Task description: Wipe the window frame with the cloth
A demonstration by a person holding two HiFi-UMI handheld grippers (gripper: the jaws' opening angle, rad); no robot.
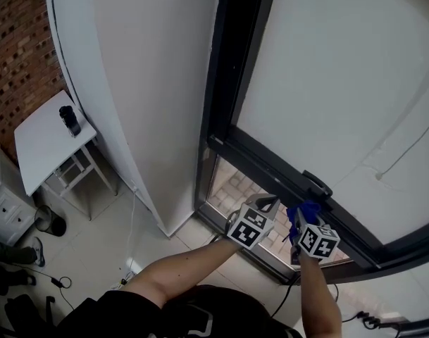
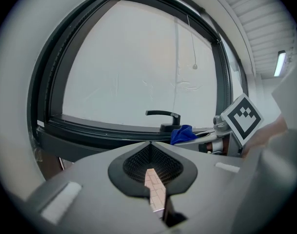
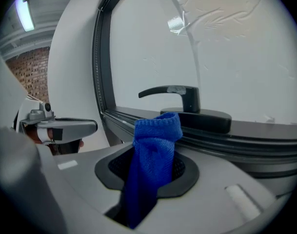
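- The window frame [image 1: 222, 62] is dark. It runs down the middle of the head view and then slants toward the lower right as a bottom rail, with the pale pane [image 1: 341, 69] filling the upper right.
- A white wall [image 1: 151, 83] takes the centre left. A small white table [image 1: 41, 143] stands at the left edge with a dark object [image 1: 70, 120] on it, well apart from the work.
- The left gripper [image 2: 150, 155] sits low and centre in the head view, just left of the right one. Its jaws are drawn together to a thin slit with nothing between them, and only paving shows through.
- The right gripper [image 3: 150, 162] has its jaws clamped on the blue cloth [image 3: 155, 130]. A folded end stands up past the jaw tips.
- In the right gripper view the cloth is at the centre, near the bottom rail [image 3: 236, 140] and just in front of the black handle [image 3: 180, 94]. I cannot tell whether it is touching the rail.
- The wiping seems to be at or near its start, at the handle end of the bottom rail.
- To wipe well, I would press the free fold flat on the rail so that cloth, not jaw, meets the frame.
- Draw it along the rail in one steady line and work around the base of the handle rather than knocking it.
- The empty left gripper is best kept off the wiping path.
- Only a short fold protrudes, so too steep an angle risks scraping the frame with the jaws.
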